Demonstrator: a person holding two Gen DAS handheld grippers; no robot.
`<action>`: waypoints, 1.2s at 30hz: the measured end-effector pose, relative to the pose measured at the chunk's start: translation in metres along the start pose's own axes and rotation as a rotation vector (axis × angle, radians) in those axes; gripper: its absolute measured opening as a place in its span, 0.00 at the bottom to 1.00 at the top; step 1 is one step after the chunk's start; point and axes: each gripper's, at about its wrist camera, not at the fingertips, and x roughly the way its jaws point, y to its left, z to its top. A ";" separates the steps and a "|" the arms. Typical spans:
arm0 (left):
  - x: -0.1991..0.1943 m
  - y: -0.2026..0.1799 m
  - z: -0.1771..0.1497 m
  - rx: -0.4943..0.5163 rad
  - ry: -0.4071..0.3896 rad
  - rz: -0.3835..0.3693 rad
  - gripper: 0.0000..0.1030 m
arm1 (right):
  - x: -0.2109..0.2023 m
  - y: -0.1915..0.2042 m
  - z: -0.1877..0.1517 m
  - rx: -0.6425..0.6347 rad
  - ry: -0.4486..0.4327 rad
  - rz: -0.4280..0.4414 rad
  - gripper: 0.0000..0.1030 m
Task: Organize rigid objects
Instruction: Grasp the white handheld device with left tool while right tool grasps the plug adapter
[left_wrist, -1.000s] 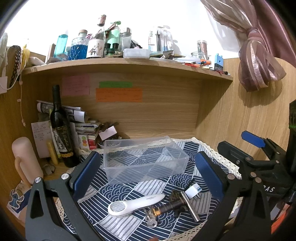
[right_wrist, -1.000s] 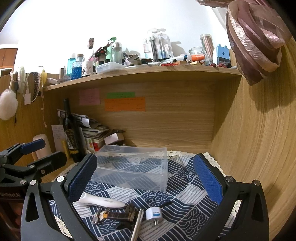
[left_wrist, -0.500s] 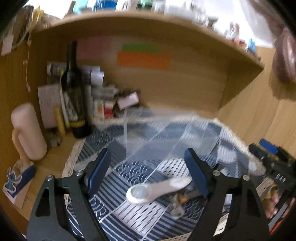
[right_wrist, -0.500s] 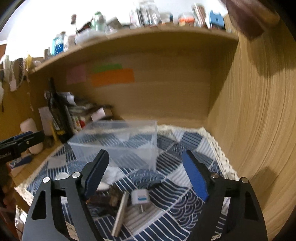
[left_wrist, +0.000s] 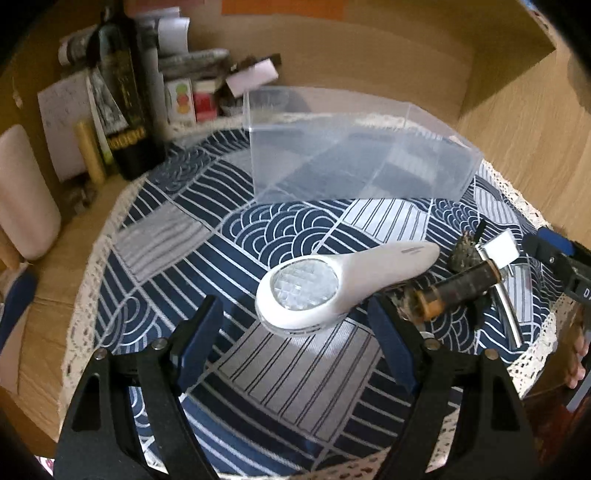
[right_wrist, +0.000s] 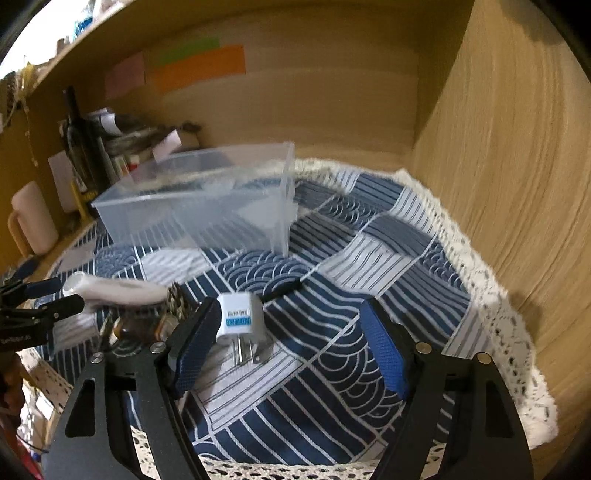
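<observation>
A: What's changed?

B: Both tools have dropped and tipped down toward the bench. A second ago they looked at the shelf; now it's nearly all patterned cloth (left_wrist: 177, 236).

A: Left tool (left_wrist: 295, 332)?

B: Wide open, holding nothing. It's closed in on the white handheld device (left_wrist: 343, 280), whose round lens end now sits just ahead of the gap between its fingers, not touching.

A: Right tool (right_wrist: 288, 343)?

B: Also wide open, empty. The white plug adapter (right_wrist: 240, 319) lies just beside its left finger (right_wrist: 192, 347), prongs toward the camera.

A: The rest?

B: Dark-handled metal tool (left_wrist: 461, 288) and keys touch the device's handle, near the cloth's front edge. Clear plastic box (left_wrist: 354, 158) stands empty toward the back.

A: Meaning?

B: Looks like approach done, two grasps coming, one item each. Nothing's boxed yet. Right tool likely needs a shift left to centre the adapter.
</observation>
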 end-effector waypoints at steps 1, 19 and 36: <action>0.004 0.000 0.002 -0.008 0.011 -0.014 0.79 | 0.004 0.000 0.001 0.003 0.012 0.017 0.69; 0.026 -0.008 0.019 0.017 0.037 -0.094 0.50 | 0.037 0.015 0.004 -0.020 0.097 0.098 0.35; -0.037 0.004 -0.008 0.018 -0.091 -0.071 0.38 | 0.004 0.028 0.009 -0.050 -0.008 0.082 0.32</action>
